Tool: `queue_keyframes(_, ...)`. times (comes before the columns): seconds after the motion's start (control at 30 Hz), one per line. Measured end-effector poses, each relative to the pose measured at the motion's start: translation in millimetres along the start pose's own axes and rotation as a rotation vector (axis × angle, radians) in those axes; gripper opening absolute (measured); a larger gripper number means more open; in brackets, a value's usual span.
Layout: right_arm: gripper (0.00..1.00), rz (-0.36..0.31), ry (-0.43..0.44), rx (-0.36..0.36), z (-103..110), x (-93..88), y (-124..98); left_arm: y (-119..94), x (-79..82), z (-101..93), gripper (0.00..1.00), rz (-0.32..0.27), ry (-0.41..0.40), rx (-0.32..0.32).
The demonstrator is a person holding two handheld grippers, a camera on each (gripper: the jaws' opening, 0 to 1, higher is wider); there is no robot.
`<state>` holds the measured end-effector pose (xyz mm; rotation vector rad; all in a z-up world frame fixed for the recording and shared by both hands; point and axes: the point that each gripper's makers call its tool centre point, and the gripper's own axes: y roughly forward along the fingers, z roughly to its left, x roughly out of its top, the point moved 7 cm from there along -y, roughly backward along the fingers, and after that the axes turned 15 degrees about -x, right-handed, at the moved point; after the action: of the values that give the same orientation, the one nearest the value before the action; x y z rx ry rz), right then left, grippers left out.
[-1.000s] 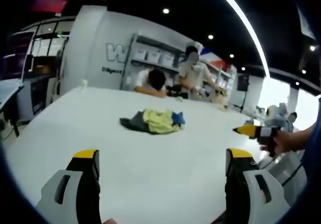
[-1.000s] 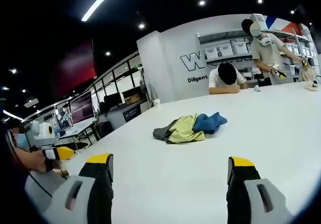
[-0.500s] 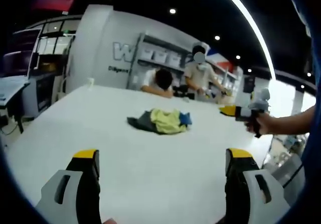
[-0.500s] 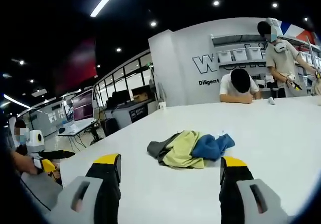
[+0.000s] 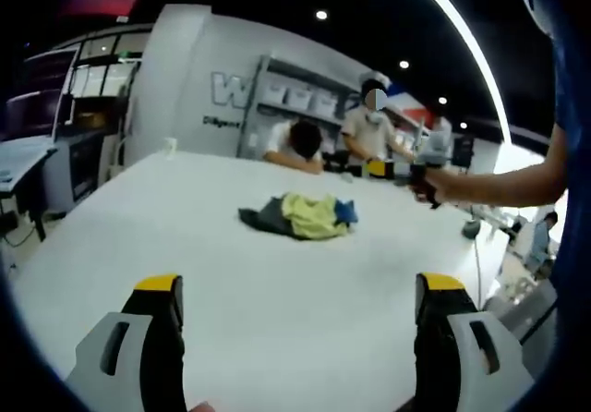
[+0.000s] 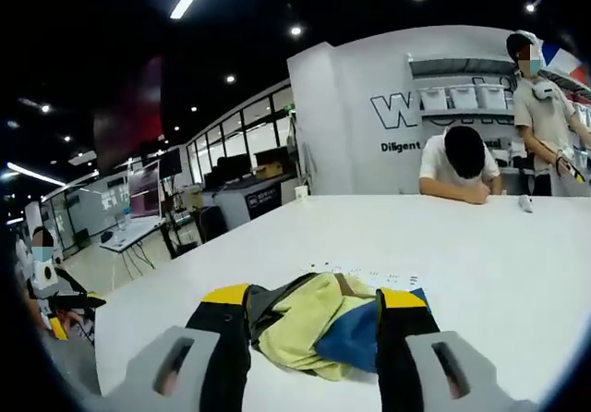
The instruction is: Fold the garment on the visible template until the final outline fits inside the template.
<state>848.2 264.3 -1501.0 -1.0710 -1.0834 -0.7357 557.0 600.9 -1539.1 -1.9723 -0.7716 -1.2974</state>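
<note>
A crumpled garment [image 5: 300, 216] in grey, yellow-green and blue lies in a heap on the white table [image 5: 185, 255]. My left gripper [image 5: 298, 284] is open, well short of the heap, with bare table between its jaws. In the left gripper view, a hand holds my right gripper [image 5: 411, 164] out over the table to the right of the heap. My right gripper [image 6: 314, 296] is open, its jaws standing on either side of the garment [image 6: 305, 324], close above it. Faint dark marks [image 6: 365, 271] show on the table just behind the heap.
A person rests their head on the table's far edge [image 5: 295, 142] [image 6: 462, 163], and another person stands beside them [image 5: 369, 130] [image 6: 540, 107]. A small cup [image 6: 302, 191] stands at the far corner. Desks with monitors [image 6: 148, 209] lie beyond the table's left side.
My right gripper has moved forward to the garment and its jaws have narrowed around it. My left gripper has barely moved and stays wide open.
</note>
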Motion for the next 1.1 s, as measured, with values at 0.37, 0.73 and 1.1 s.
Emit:
queue_keyframes(0.37,0.17,0.095,0.029,0.028,-34.6,-17.6,76.9,2.6,-1.5,2.3,0.99,-0.007,-0.031,0.017)
queue_keyframes(0.73,0.14,0.245,-0.011,0.051,-45.4,-61.0,105.4,4.6,-4.6,0.9,0.99,-0.007,-0.069,0.043)
queue_keyframes(1.1,0.24,0.267,0.022,0.059,-41.8,-80.1,116.5,7.7,-3.2,7.5,0.99,0.010,-0.074,0.066)
